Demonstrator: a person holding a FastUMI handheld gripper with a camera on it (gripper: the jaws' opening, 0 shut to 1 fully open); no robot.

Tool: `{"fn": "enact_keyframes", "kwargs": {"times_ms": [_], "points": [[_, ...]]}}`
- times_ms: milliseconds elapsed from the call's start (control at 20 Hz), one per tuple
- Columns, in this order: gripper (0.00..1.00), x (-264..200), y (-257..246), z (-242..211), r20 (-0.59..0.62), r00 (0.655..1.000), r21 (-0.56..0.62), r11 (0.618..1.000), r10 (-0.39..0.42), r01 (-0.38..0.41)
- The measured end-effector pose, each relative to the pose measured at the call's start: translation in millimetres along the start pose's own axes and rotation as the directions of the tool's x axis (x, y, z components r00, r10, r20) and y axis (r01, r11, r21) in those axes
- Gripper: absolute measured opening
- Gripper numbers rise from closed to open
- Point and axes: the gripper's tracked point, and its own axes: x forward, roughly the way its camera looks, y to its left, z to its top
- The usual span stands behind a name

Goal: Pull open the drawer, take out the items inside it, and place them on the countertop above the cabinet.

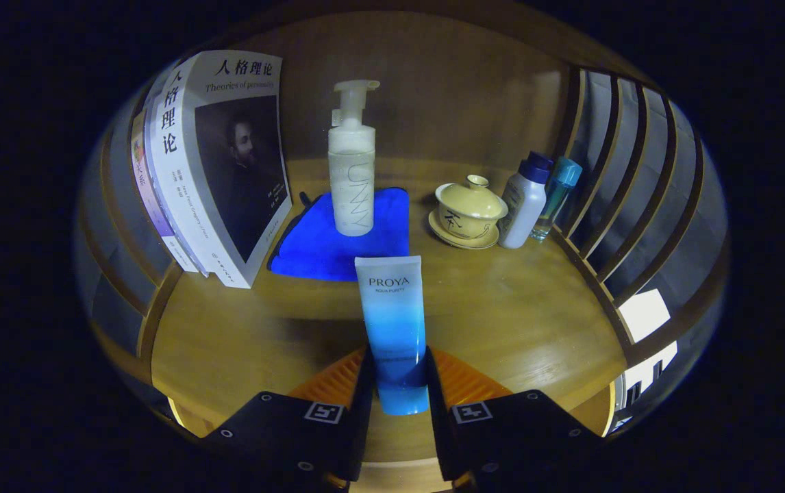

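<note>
A blue and white squeeze tube (pixel 394 327) stands upright between my two fingers, its cap end down, held just above the front part of the wooden countertop (pixel 516 315). My gripper (pixel 396 383) is shut on the tube, both fingers pressing on its lower part. Beyond the tube, a white pump bottle (pixel 351 171) stands on a folded blue cloth (pixel 338 243) near the middle of the countertop.
Several books (pixel 214 164) lean at the left of the cloth. A cream lidded teacup on a saucer (pixel 469 211), a white bottle with a dark cap (pixel 524 198) and a small teal bottle (pixel 557 195) stand at the right by the slatted wooden side (pixel 612 205).
</note>
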Motion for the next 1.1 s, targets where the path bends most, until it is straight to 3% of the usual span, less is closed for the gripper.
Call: {"fn": "enact_keyframes", "kwargs": {"times_ms": [200, 400, 450, 550, 1100], "points": [[0.48, 2.7, 4.3, 6.1, 0.046, 0.998, -0.007, 0.999, 0.032, -0.032], [0.93, -25.2, 16.8, 21.9, 0.162, 0.978, 0.071, 0.987, 0.132, -0.145], [0.96, -34.9, 19.8, 26.5, 0.207, 0.964, 0.095, 0.977, 0.167, -0.189], [0.96, -60.1, 15.2, 33.7, 0.288, 0.938, 0.125, 0.964, 0.191, -0.234], [0.96, -192.7, -33.5, 0.2, 0.570, 0.812, 0.132, 0.960, 0.129, -0.246]]}}
